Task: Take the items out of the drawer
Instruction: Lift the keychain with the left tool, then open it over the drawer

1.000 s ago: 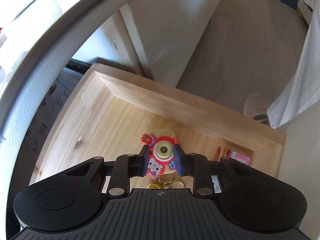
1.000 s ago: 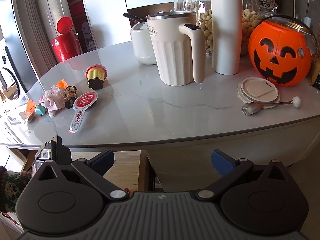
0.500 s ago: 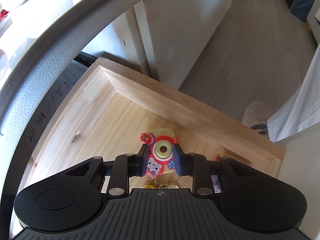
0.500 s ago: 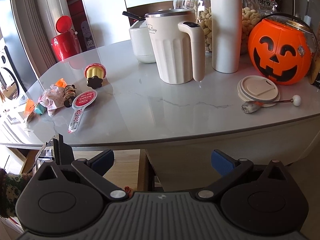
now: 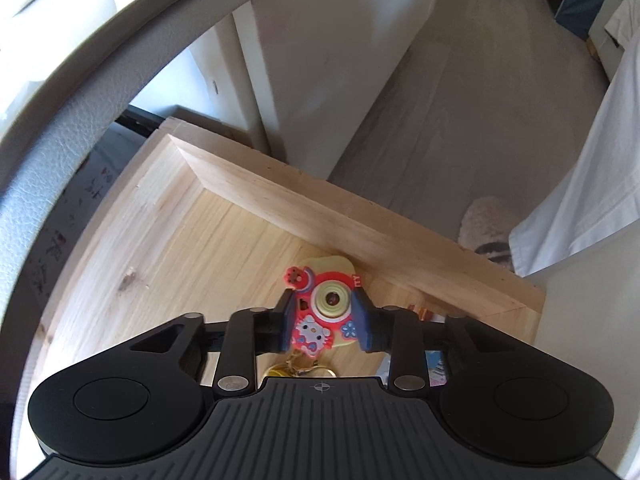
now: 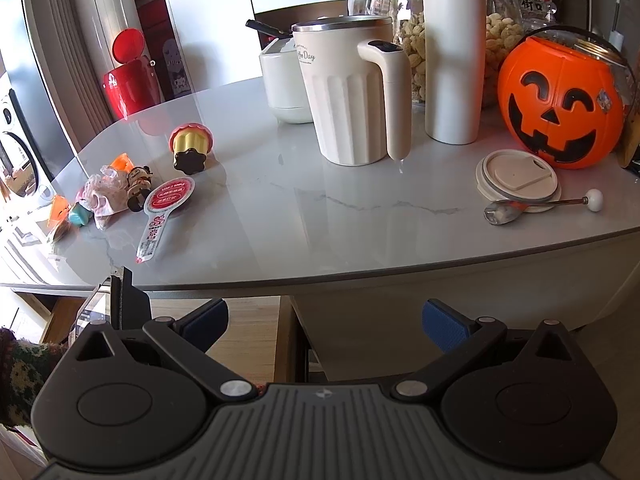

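While my left gripper [image 5: 325,322] points steeply down into the wooden drawer [image 5: 280,200], its jaws have just been opening a little yet flank the red toy camera keychain [image 5: 320,316], pads apparently touching its sides, which I judge is a regrip before lifting it out; the charm, against the drawer's front wall, is flat rubbery red with a pale green lens ring, a white cat face and gold rings below. Over at the bench [image 6: 320,216], my right gripper [image 6: 324,320] hangs spread wide and empty off its near edge, likely waiting, while earlier trinkets [image 6: 120,192] lie at the bench's left end.
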